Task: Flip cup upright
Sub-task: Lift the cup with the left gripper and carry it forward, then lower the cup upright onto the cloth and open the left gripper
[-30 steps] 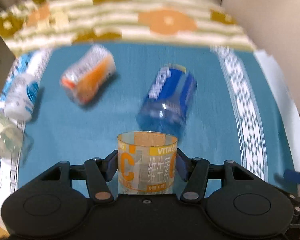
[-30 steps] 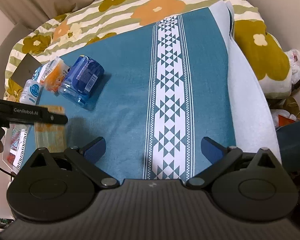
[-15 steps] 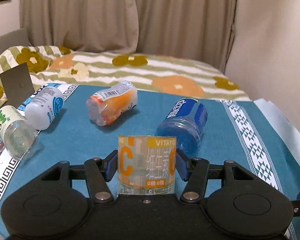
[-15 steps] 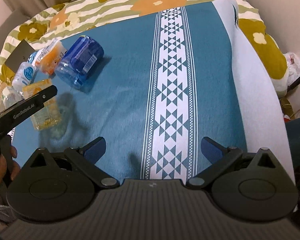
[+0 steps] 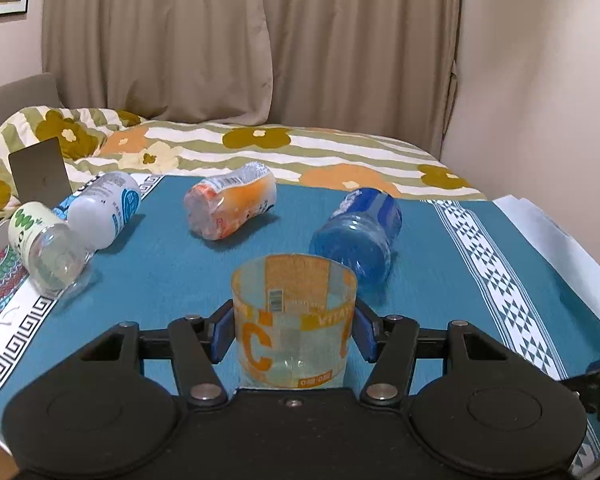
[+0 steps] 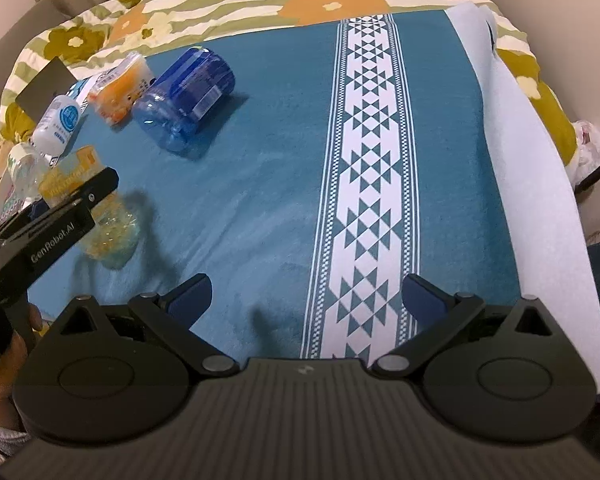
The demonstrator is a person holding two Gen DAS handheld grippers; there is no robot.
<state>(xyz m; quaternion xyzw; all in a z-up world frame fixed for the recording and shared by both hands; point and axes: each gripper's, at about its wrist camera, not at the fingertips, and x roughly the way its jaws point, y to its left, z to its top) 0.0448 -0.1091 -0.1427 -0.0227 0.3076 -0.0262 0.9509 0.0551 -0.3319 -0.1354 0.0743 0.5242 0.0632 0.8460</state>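
Observation:
A clear cup with an orange and yellow label [image 5: 294, 320] stands with its open mouth up between my left gripper's [image 5: 294, 336] blue pads, which are shut on its sides. In the right wrist view the same cup [image 6: 100, 216] sits low over the teal cloth [image 6: 260, 184] with the left gripper's black body across it. My right gripper [image 6: 306, 300] is open and empty above the cloth, to the right of the cup.
A blue cup [image 5: 360, 228], an orange cup [image 5: 230, 210], a white and blue bottle [image 5: 104, 210] and a clear green-label cup [image 5: 46, 250] lie on their sides further back and left. A floral bedspread [image 5: 260, 148], curtains and wall lie behind. White sheet [image 6: 540, 208] at right.
My left gripper has tilted the cup from mouth-forward to mouth-up and lowered it toward the cloth. The right gripper has shifted slightly and stayed open.

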